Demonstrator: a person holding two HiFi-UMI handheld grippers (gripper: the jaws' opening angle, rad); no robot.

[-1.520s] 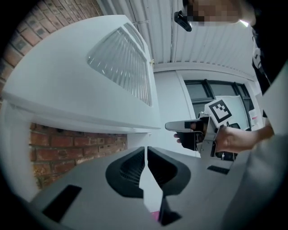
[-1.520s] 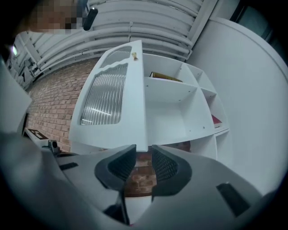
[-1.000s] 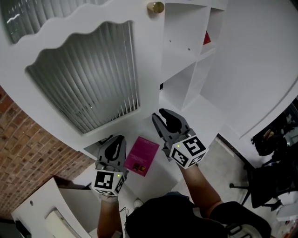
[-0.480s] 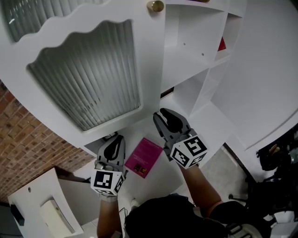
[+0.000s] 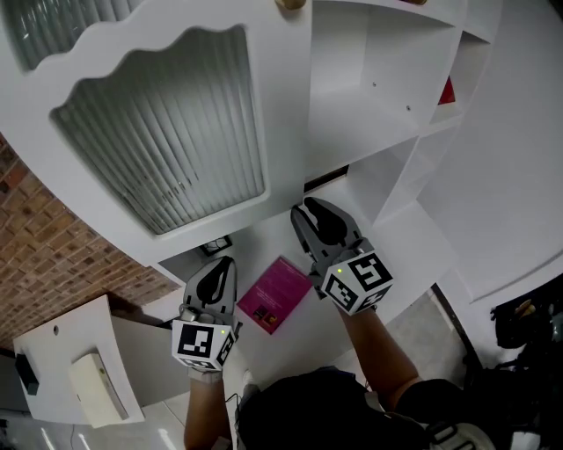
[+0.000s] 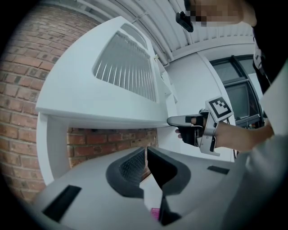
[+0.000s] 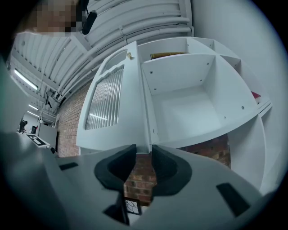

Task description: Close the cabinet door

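Brick wall (image 5: 53, 255) backs a white cabinet (image 5: 369, 132) whose ribbed-glass door (image 5: 281, 132) stands swung out over the bench (image 5: 387, 239), with its compartment bare beside it. Over the last second the head view has drifted to show more of the open shelves, yet the door's angle looks unchanged. By my reading, closing has not started. The right gripper (image 5: 308, 215) has stayed just below the door's lower edge, jaws a narrow gap apart on nothing. The left gripper (image 5: 220, 268) hangs lower, jaws all but together and empty. A magenta booklet (image 5: 274, 294) lies between them, and the brass knob (image 5: 291, 3) sits at the picture's top edge.
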